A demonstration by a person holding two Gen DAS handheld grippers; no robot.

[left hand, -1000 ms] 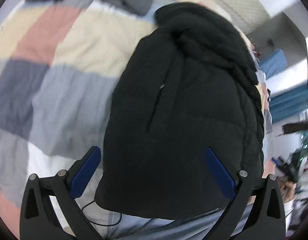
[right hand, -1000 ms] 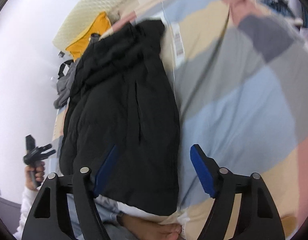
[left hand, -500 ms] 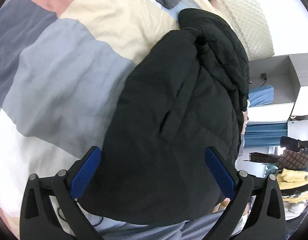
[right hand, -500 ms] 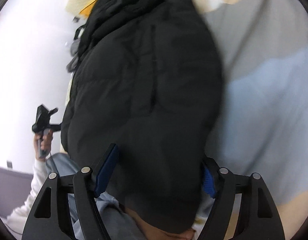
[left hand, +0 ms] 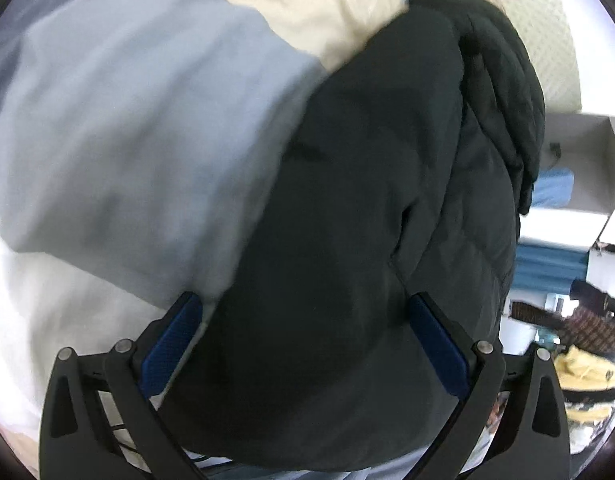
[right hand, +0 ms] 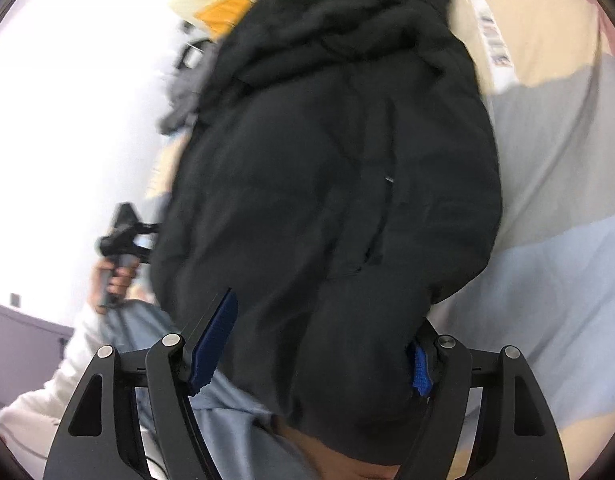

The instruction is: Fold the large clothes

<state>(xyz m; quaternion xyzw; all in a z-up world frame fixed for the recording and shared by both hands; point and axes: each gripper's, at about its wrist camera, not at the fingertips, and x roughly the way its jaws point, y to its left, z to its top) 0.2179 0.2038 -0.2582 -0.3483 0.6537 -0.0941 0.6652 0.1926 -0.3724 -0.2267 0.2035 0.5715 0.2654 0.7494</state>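
Black jacket (left hand: 367, 208) lay on bed's patchwork quilt (left hand: 119, 128), hem at near edge, already narrowed lengthwise. Left claw (left hand: 307, 344) and right claw (right hand: 319, 344) both spread wide over hem, gripping nothing. Judged remaining: end-to-end fold.

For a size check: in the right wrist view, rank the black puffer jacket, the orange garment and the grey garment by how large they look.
1. black puffer jacket, filling most of the frame, though it is nearest the camera.
2 and 3. orange garment and grey garment: similar small patches, both partly hidden, so not ranked.
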